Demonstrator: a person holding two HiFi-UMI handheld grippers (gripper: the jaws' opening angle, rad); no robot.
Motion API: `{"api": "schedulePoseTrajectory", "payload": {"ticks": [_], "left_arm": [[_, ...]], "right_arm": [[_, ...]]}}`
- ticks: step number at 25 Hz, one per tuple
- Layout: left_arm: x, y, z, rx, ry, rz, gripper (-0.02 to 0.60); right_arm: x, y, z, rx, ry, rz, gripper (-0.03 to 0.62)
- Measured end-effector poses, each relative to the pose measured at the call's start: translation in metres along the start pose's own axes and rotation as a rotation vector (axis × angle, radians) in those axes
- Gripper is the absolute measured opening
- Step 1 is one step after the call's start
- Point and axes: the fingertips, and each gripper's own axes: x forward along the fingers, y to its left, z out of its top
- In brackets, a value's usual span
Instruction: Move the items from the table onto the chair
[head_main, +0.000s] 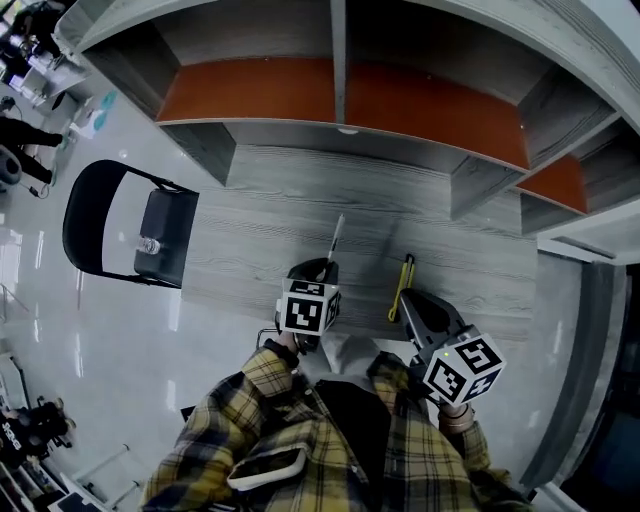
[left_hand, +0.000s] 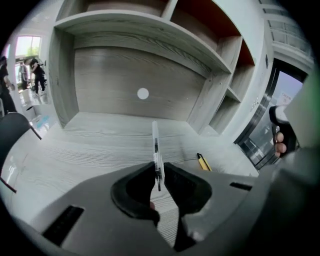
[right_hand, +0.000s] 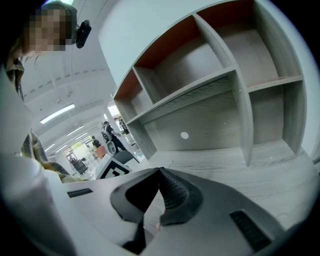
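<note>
A thin white pen (left_hand: 155, 142) is clamped between the jaws of my left gripper (left_hand: 159, 172) and sticks out forward past the tips. In the head view the left gripper (head_main: 328, 266) holds this pen (head_main: 336, 238) a little above the grey wooden table (head_main: 300, 190). A yellow and black pen-like tool (head_main: 402, 284) lies on the table, just ahead of my right gripper (head_main: 408, 300). The right gripper (right_hand: 160, 171) is shut with nothing between its jaws. The black chair (head_main: 166, 238) stands left of the table, with a small clear item (head_main: 150, 245) on its seat.
Open shelf compartments with orange backs (head_main: 250, 88) rise behind the table. The yellow tool (left_hand: 203, 162) lies right of the held pen. People stand far off on the glossy floor (head_main: 40, 300). A glass door (left_hand: 280, 115) is at the right.
</note>
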Motion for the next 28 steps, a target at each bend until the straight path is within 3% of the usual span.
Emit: {"api": "schedulePoseTrajectory", "payload": {"ticks": [7, 13, 22, 28], "left_arm": [[-0.050, 0.070, 0.003, -0.135, -0.106, 0.103, 0.061], [-0.098, 0.155, -0.010, -0.229, -0.158, 0.154, 0.061], [-0.169, 0.311, -0.044, -0.272, -0.133, 0.190, 0.061], [-0.169, 0.426, -0.086, -0.288, -0.082, 0.205, 0.061]], "right_arm": [[0.056, 0.054, 0.003, -0.102, 0.098, 0.153, 0.017], [0.114, 0.119, -0.004, -0.153, 0.154, 0.210, 0.017], [0.213, 0.237, -0.025, -0.124, 0.192, 0.210, 0.017], [0.303, 0.301, -0.062, -0.127, 0.222, 0.233, 0.017]]}}
